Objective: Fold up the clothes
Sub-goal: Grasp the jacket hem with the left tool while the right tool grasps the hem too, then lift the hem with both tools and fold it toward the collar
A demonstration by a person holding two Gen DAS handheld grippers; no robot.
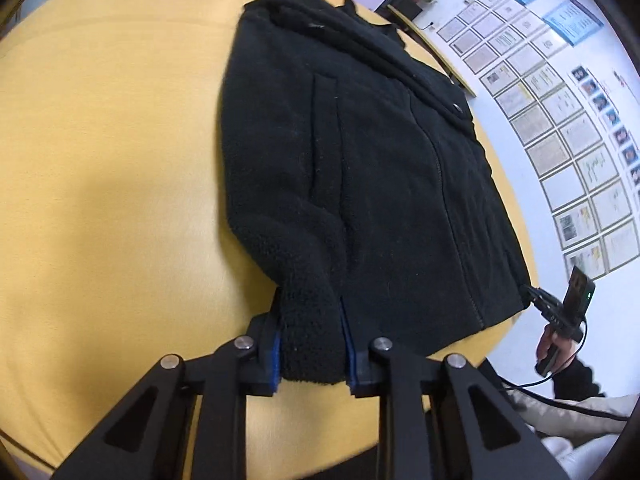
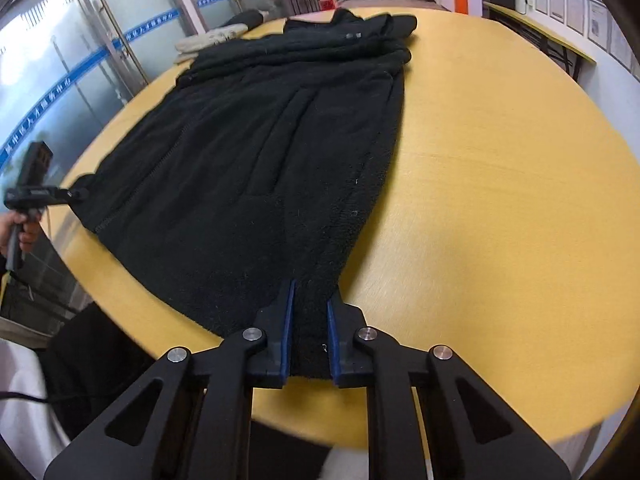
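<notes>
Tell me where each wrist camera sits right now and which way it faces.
Left wrist: on the left tool, at the near table edge, looking along the black fleece jacket toward a wall of framed papers; the right tool and the hand holding it show.
Right wrist: on the right tool, facing along the jacket toward glass doors; the left tool and hand show.
Shared: jacket, yellow table, each other's tool.

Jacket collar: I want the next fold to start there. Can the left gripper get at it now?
Probably not yet: the left gripper is shut on the jacket's near hem corner; the collar lies at the far end.
</notes>
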